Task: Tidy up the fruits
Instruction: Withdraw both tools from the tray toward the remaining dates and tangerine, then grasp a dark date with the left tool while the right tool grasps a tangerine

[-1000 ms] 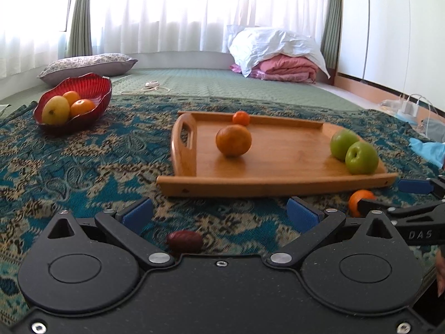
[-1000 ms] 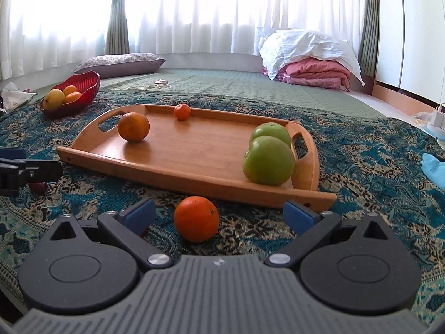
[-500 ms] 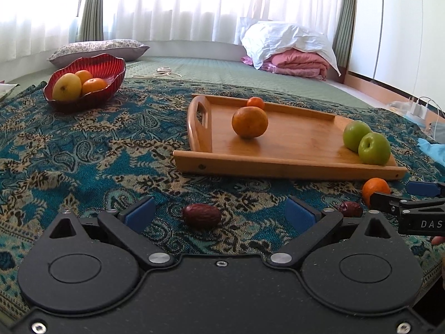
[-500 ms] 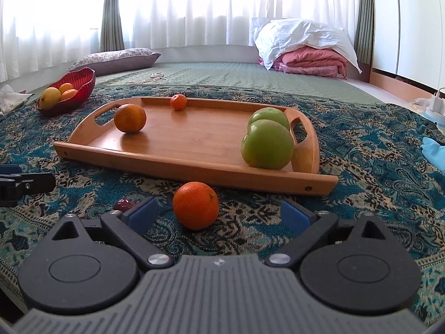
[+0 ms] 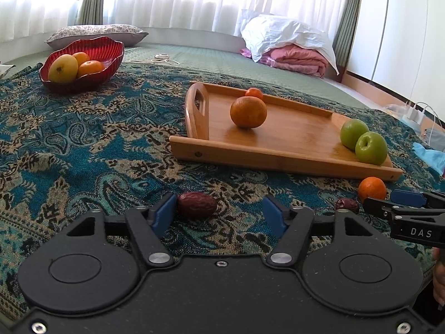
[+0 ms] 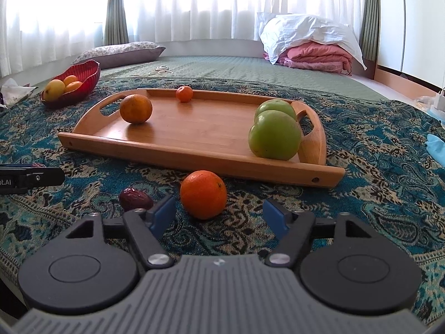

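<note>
A wooden tray point(image 5: 292, 139) point(image 6: 155, 144) on the patterned cloth holds a large orange point(image 5: 248, 112), a small orange point(image 5: 253, 93) and two green apples point(image 5: 371, 148). A loose orange point(image 6: 203, 194) point(image 5: 371, 188) lies in front of the tray. One red date point(image 5: 197, 204) lies by my left gripper's left pad; another date point(image 6: 135, 199) point(image 5: 346, 204) lies left of the loose orange. My left gripper point(image 5: 219, 214) is open and empty. My right gripper point(image 6: 218, 213) is open, with the loose orange just ahead between its fingers.
A red bowl point(image 5: 91, 55) point(image 6: 83, 83) with yellow and orange fruit stands at the far left. A grey pillow point(image 6: 122, 53) and folded pink bedding point(image 6: 314, 53) lie behind. A blue cloth point(image 6: 436, 144) lies at the right.
Both grippers have pulled back and turned a little right. The date now sits at my left gripper's left pad; the loose orange is nearer my right gripper's left finger. Both stay open.
</note>
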